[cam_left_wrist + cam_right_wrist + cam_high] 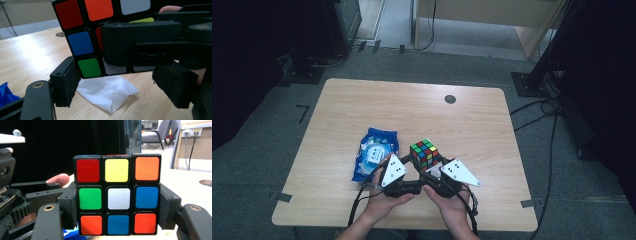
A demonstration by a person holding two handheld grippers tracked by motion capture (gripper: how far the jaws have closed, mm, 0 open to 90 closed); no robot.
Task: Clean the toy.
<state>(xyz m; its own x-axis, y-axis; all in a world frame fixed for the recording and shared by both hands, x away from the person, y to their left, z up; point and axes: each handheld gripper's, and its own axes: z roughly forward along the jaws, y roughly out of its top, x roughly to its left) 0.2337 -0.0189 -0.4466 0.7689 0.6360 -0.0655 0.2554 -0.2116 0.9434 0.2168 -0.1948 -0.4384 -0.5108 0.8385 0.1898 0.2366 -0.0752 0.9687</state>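
A scrambled Rubik's cube (424, 152) hangs just above the table's near middle. My right gripper (117, 207) is shut on it, its pads pressing the cube (117, 197) on the left and right sides of the two lower rows. From the left, my left gripper (118, 80) stands open below the cube (82, 37). Its left pad (68, 80) sits close to the cube's lower corner and its right pad (175, 86) stays apart. The right gripper's black finger (140, 45) crosses the cube's face. In the high view the left gripper (408, 161) and right gripper (429, 167) meet at the cube.
A blue packet of wipes (374, 152) lies just left of the cube. A crumpled white tissue (107, 91) rests on the wooden table (362, 100) under the cube. A dark round grommet (450, 99) sits near the far edge.
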